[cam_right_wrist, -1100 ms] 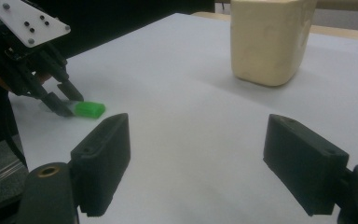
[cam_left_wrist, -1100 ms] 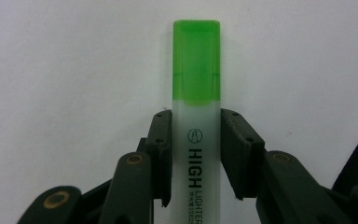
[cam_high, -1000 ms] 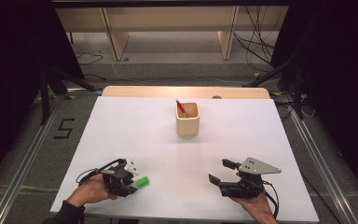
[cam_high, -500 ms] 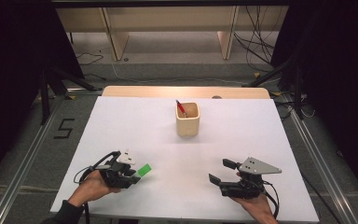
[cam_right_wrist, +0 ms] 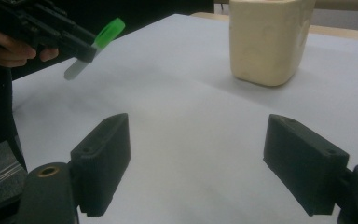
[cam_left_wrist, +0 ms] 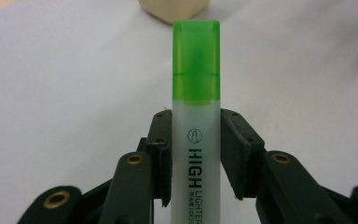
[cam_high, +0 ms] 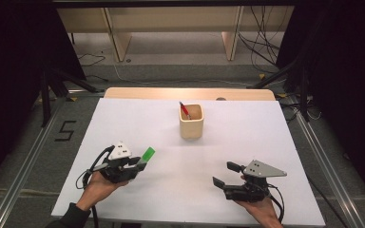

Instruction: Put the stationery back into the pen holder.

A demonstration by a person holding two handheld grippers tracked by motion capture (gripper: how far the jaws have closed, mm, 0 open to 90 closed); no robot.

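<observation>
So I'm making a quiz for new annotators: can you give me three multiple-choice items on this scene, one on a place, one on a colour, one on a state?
1. Where does the beige cup stand?
A. table's far middle
B. near left corner
C. on the floor

2. What colour is the highlighter cap?
A. red
B. green
C. blue

3. How is the right tool?
A. shut on the highlighter
B. shut on the cup
C. open, nothing between the jaws

Key: 1 A, the high view shows it there. 2 B, the left tool holds it, cap forward. 3 C, its jaws stand wide over bare table.
</observation>
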